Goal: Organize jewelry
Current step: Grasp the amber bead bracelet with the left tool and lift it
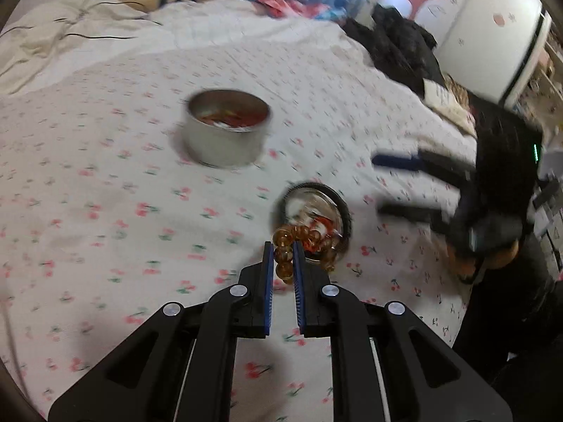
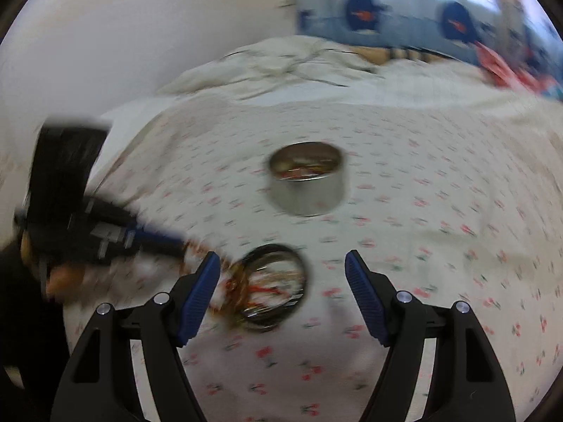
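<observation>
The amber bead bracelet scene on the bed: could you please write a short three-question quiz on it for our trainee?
1. True or false: the left tongs are shut on the amber bead bracelet.
2. Which best describes the right tongs?
A. shut on the round metal tin
B. open and holding nothing
C. shut on a black ring
3. Fill in: the bracelet hangs partly over the shallow round ____ with the dark ribbed rim, which lies on the cherry-print sheet.

Key:
1. True; the beads sit between the blue pads.
2. B
3. lid
</observation>
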`<state>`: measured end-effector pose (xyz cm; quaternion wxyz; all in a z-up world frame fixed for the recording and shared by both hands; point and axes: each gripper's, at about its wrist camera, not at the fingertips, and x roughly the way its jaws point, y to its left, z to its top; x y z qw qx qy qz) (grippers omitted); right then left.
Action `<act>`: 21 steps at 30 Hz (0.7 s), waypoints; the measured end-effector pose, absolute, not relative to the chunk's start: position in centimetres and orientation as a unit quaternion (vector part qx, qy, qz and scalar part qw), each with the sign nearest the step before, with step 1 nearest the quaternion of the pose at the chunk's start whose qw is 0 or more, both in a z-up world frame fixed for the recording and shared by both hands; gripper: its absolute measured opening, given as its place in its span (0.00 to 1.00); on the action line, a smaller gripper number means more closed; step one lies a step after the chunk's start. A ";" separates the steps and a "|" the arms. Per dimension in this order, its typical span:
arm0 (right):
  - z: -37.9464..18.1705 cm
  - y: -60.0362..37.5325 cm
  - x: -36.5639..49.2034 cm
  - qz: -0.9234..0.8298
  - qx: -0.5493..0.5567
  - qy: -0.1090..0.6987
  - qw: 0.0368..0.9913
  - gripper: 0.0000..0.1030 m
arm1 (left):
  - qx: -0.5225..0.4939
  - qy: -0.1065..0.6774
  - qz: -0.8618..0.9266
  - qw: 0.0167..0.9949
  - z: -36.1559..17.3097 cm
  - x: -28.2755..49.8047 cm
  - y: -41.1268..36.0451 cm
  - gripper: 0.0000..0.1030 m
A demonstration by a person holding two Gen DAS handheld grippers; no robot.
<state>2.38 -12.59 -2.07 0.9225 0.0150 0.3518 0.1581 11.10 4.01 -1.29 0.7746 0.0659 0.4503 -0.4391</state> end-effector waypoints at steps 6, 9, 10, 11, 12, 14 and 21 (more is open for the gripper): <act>-4.0 -8.5 3.0 0.192 -0.053 0.380 0.903 0.69 | 0.045 0.449 -0.405 0.795 -0.4 12.4 6.3 0.09; -4.7 -7.8 3.8 0.201 -0.043 0.389 0.898 0.57 | 0.048 0.452 -0.402 0.795 -0.6 12.4 6.2 0.09; -4.9 -7.7 4.2 0.203 -0.039 0.394 0.895 0.55 | 0.047 0.454 -0.402 0.794 -0.6 12.5 6.2 0.09; -5.2 -7.7 4.6 0.198 -0.035 0.400 0.894 0.54 | 0.047 0.454 -0.402 0.793 -0.7 12.5 6.1 0.09; -5.5 -7.7 4.9 0.196 -0.032 0.404 0.893 0.52 | 0.049 0.454 -0.402 0.794 -0.7 12.4 6.0 0.09; -5.9 -8.0 5.4 0.194 -0.017 0.413 0.890 0.44 | 0.049 0.454 -0.401 0.794 -0.7 12.4 6.0 0.09; -5.9 -9.5 6.2 0.185 0.030 0.411 0.892 0.05 | 0.046 0.455 -0.396 0.796 -0.7 12.5 5.9 0.09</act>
